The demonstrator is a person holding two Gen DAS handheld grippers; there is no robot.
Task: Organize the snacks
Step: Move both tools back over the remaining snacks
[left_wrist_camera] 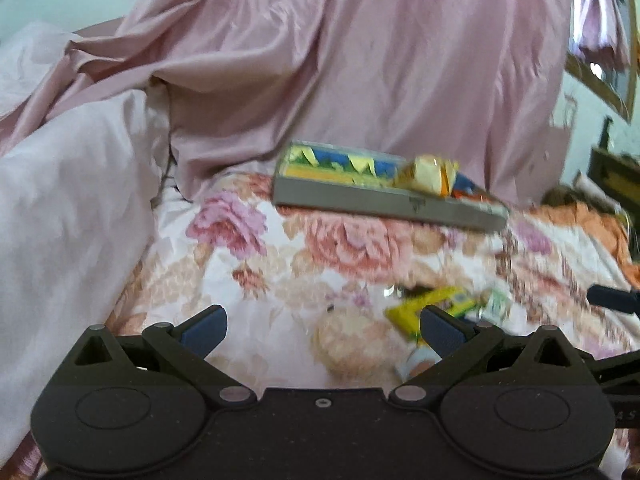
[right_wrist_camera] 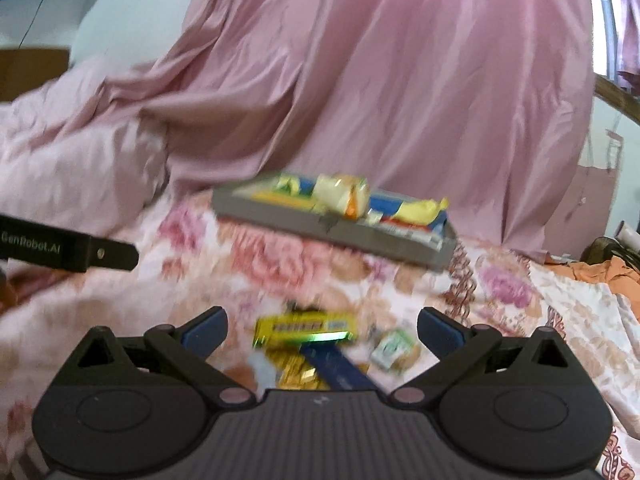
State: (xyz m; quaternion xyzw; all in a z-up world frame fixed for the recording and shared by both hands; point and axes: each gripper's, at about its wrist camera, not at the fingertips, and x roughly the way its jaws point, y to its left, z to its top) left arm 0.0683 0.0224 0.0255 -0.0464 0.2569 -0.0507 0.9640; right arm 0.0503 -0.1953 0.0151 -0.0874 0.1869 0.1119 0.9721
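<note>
A shallow grey tray (left_wrist_camera: 360, 200) (right_wrist_camera: 320, 226) lies on the floral bedspread, holding several colourful snack packets, among them a pale yellow bag (left_wrist_camera: 430, 174) (right_wrist_camera: 342, 192). Loose snacks lie nearer to me: a yellow bar (right_wrist_camera: 304, 330) (left_wrist_camera: 432, 306), a gold wrapper (right_wrist_camera: 294, 376), a dark blue bar (right_wrist_camera: 338, 370) and a small green-white packet (right_wrist_camera: 392, 350). My right gripper (right_wrist_camera: 322, 330) stands open just above these loose snacks, holding nothing. My left gripper (left_wrist_camera: 322, 330) is open too, with bare bedspread between its fingers and the yellow bar by its right finger.
Pink satin fabric (left_wrist_camera: 320, 60) rises behind the tray, and a white pillow (left_wrist_camera: 60, 200) lies at the left. The left gripper's body (right_wrist_camera: 68, 250) juts in from the left of the right wrist view. Orange cloth (right_wrist_camera: 600, 276) lies at the far right.
</note>
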